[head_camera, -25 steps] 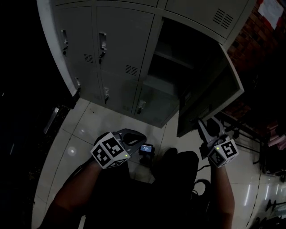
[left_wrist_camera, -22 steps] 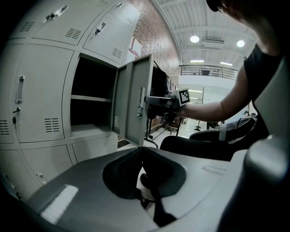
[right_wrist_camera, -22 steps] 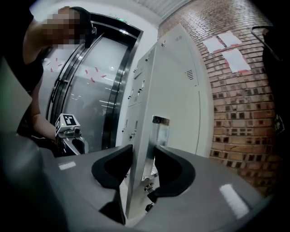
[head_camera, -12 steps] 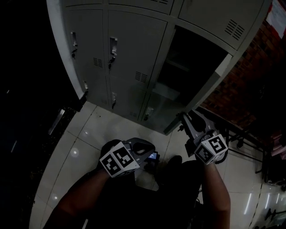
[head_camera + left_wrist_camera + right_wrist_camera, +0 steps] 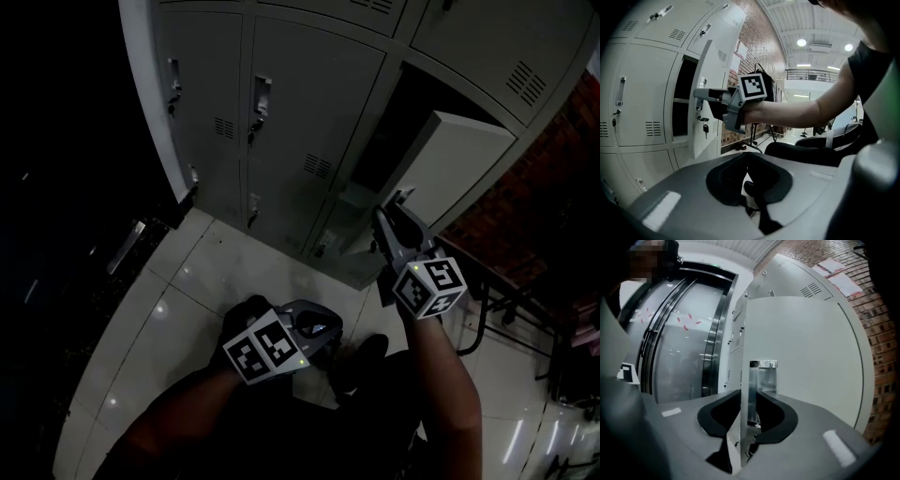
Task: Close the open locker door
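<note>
The grey locker door (image 5: pixel 459 159) stands partly open in front of its dark compartment (image 5: pixel 389 141). My right gripper (image 5: pixel 382 217) is at the door's free edge, level with the latch. In the right gripper view the door's edge (image 5: pixel 743 357) runs between the jaws of the right gripper (image 5: pixel 749 394), which have just been closing, and both pads lie against it beside the shiny handle plate (image 5: pixel 763 376). The left gripper view shows the door (image 5: pixel 705 93) with keys (image 5: pixel 704 127) hanging from it and the right gripper (image 5: pixel 697 93) on it. My left gripper (image 5: pixel 323 330) hangs low above the floor, shut and empty (image 5: pixel 745 157).
Shut locker doors (image 5: pixel 281 112) fill the bank to the left of the open one. A brick wall (image 5: pixel 553 216) stands to the right, with a dark metal frame (image 5: pixel 487 309) on the tiled floor (image 5: pixel 187 281). Glass doors (image 5: pixel 684 333) show beyond the lockers.
My right gripper has swept left toward the lockers with the door, which has swung from wide open to partly shut. The left gripper has stayed put.
</note>
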{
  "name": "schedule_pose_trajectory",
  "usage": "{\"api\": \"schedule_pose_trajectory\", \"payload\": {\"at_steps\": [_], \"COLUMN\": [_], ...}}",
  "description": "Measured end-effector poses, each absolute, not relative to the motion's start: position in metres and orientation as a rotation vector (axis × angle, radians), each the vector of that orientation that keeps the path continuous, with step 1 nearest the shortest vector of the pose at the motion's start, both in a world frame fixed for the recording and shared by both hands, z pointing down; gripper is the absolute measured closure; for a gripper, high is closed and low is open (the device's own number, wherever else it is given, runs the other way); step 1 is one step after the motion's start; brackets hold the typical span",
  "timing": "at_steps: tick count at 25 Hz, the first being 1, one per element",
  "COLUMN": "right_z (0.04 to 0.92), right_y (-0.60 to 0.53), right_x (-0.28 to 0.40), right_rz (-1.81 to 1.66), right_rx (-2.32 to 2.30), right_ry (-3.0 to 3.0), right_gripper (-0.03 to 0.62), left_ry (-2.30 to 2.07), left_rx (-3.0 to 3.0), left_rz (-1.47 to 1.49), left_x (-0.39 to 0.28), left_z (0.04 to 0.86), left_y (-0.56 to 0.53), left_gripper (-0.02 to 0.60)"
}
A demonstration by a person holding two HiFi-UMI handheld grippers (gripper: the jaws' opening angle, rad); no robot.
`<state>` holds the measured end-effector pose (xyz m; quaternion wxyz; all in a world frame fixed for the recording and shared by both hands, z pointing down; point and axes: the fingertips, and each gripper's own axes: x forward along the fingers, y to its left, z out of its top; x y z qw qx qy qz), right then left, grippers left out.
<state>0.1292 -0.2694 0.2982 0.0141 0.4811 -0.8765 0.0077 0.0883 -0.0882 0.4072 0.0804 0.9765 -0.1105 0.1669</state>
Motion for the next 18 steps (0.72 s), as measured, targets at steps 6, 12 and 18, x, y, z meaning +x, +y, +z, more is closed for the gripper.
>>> {"api": "schedule_pose_trajectory", "payload": {"at_steps": [6,12,18], "right_z": [0.296,0.296,0.295], "right_y": [-0.322,-0.371,-0.411], "right_x": [0.12,0.122,0.131], "right_rz": [0.052,0.07,0.098], "right_rx": [1.589,1.682,1.801], "right_ry": [-2.619,-2.553,-2.49], "right_gripper": [0.496,0.519,0.534], "left_ry": [-0.335,-0.337,-0.336], "left_rx": [2.912,2.907,2.902], "left_rz": [0.483,0.461,0.444], "left_x": [0.089,0.086,0.085], "left_z": [0.405,0.403,0.401], "left_y": [-0.09,-0.091,-0.092], "left_gripper": [0.569,0.569,0.569]}}
